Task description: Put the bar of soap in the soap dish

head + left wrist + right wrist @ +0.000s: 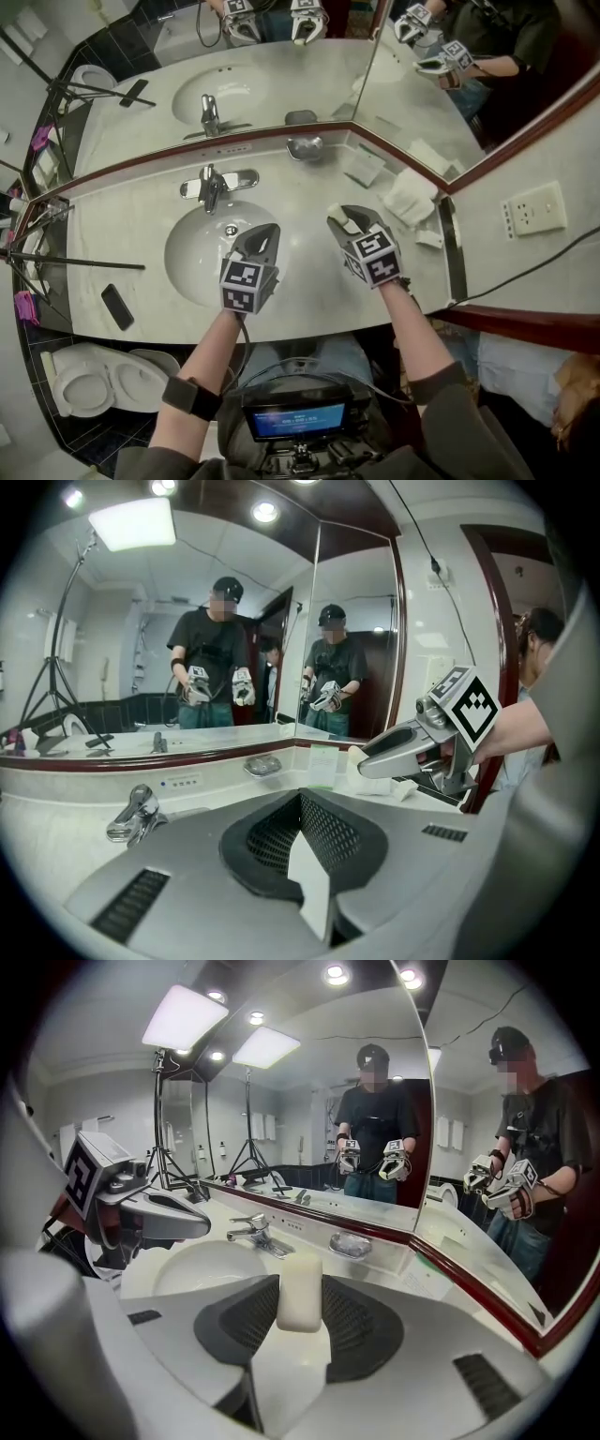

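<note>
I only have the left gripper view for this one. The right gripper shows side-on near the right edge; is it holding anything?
Observer: Yes. The right gripper view shows the right gripper shut on the bar of soap, which stands upright between its pads.
Operator: Where is the left gripper over the counter?
Observer: In the head view the left gripper hangs over the right part of the basin.
Operator: How far is the soap from the dish?
Observer: From above, the soap dish sits at the back of the counter against the mirror, well beyond the right gripper and apart from it.
</note>
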